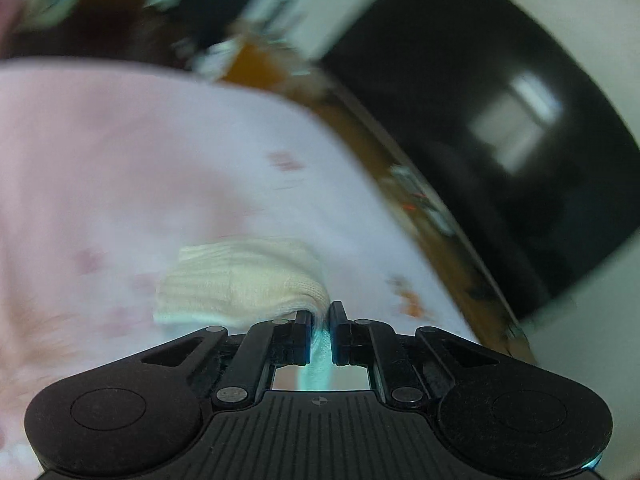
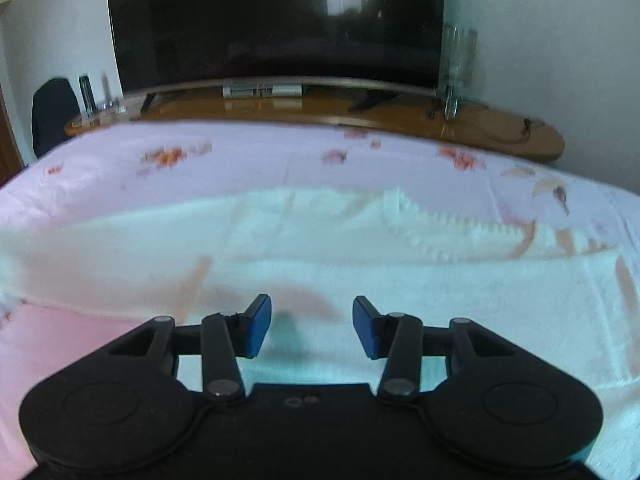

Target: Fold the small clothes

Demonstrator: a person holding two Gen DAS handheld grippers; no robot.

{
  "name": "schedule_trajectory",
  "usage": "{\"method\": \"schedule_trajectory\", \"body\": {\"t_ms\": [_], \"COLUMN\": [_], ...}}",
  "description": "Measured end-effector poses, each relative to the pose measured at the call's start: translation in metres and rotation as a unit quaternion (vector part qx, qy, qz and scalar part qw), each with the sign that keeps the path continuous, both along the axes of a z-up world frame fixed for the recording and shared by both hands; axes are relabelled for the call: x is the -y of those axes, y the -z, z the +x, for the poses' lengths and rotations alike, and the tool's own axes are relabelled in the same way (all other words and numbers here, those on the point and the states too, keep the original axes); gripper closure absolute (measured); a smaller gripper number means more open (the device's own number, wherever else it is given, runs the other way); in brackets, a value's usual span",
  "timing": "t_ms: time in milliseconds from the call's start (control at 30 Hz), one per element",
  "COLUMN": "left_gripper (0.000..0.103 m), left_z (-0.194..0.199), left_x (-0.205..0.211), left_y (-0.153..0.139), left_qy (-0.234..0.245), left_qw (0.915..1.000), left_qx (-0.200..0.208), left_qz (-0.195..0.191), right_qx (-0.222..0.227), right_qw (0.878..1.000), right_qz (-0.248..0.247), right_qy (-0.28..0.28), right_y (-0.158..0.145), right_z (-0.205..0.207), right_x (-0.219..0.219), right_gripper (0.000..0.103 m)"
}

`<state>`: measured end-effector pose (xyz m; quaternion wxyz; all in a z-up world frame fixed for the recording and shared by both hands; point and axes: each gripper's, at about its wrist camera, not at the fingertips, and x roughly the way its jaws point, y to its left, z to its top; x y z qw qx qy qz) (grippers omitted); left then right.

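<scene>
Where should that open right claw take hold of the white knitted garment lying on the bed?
On the white knitted garment's near edge, coming down from above: the cloth lies flat on the pink flowered bedsheet, and the right claw hangs open just over it.

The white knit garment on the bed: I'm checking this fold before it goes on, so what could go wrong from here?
1. The left tongs pinch only a thin bunch at the edge of the white knit garment; it could slip out when pulled.
2. The right tongs hang open over the cloth and pin nothing, so the whole piece may drag across the floral sheet instead of folding.
</scene>
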<state>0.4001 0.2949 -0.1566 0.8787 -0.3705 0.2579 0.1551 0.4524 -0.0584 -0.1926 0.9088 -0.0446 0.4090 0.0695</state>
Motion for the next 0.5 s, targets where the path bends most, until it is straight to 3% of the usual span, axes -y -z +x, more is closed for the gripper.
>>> {"method": "schedule_trajectory", "body": {"t_ms": [67, 200, 367, 500], "left_gripper": [0.094, 0.094, 0.093, 0.093], "left_z": [0.022, 0.064, 0.099, 0.093], "left_x": [0.036, 0.134, 0.277, 0.347], "left_y": [-0.019, -0.039, -0.010, 0.015], "left_qy": [0.055, 0.176, 0.316, 0.382], "left_qw": [0.9981, 0.9821, 0.9441, 0.9132], "left_qx": [0.016, 0.031, -0.019, -0.077], "left_qz": [0.023, 0.061, 0.091, 0.121], "right_qx": [0.017, 0.000, 0.023, 0.010], "right_qw": [1.000, 0.997, 0.993, 0.989], "right_qz": [-0.011, 0.074, 0.098, 0.108], "right_qy": [-0.009, 0.015, 0.059, 0.096], "right_y": [0.002, -0.014, -0.036, -0.032], "right_z": [-0.001, 0.004, -0.019, -0.034], "right_x": [-0.003, 0.029, 0.096, 0.152], "right_gripper": [0.055, 0.058, 0.057, 0.054]}}
